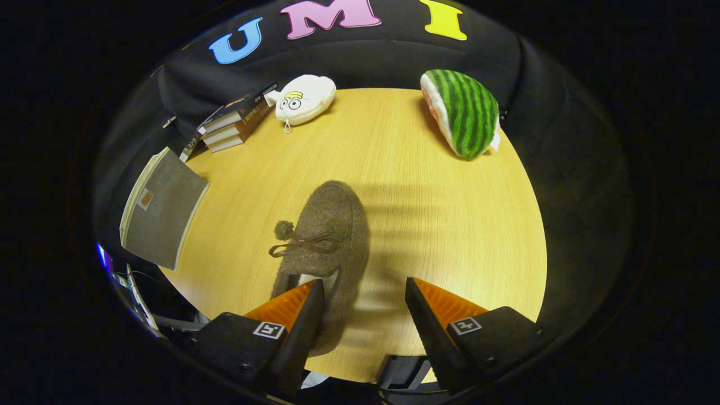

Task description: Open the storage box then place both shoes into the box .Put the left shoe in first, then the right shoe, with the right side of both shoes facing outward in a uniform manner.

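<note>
Fuzzy brown shoe (332, 236) lies on the pale wooden surface (450, 225), its toe pointing away from the tool (364, 298) and its heel end reaching back toward the fingers. A thin bow with a small pompom sits across its upper, and a light lining shows at the opening near the heel. The tool is released, its two fingers spread wide apart with bare surface showing between them; the left finger (301, 315) overlaps the heel end of the shoe on the shoe's right flank, though whether it touches the fabric cannot be told, while the right finger (427, 315) stands well clear of the shoe over bare wood. Nothing is pinched between them. Beyond the shoe, at the far edge of the surface, a white plush toy (304, 100) with cartoon eyes lies beside a stack of books (233, 121), the toy touching or nearly touching the top book's corner. Further right along that far edge rests a plush watermelon slice (462, 109), green-striped rind up, well apart from the white toy. Off the left side of the surface, beside the books and nearer the tool, a grey flat panel (160, 211) with a small orange patch stands tilted, overlapping the surface's rim. Streaked shadows fall across the wood to the right of the shoe.
</note>
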A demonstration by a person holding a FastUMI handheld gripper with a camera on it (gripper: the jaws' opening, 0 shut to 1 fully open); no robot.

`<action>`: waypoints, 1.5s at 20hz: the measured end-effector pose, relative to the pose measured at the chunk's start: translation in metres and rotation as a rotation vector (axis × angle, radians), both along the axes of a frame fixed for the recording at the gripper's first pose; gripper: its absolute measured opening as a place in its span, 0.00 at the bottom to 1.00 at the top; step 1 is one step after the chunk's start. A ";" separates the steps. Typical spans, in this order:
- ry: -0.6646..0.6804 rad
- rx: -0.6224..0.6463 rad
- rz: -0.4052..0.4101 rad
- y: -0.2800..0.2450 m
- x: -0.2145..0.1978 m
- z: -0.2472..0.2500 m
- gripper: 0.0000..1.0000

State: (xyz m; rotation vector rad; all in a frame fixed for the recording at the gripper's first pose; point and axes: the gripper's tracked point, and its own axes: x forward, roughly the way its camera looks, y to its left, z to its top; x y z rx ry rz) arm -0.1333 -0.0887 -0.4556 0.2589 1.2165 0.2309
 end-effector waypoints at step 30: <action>-0.092 -0.089 -0.264 0.102 0.050 0.164 0.09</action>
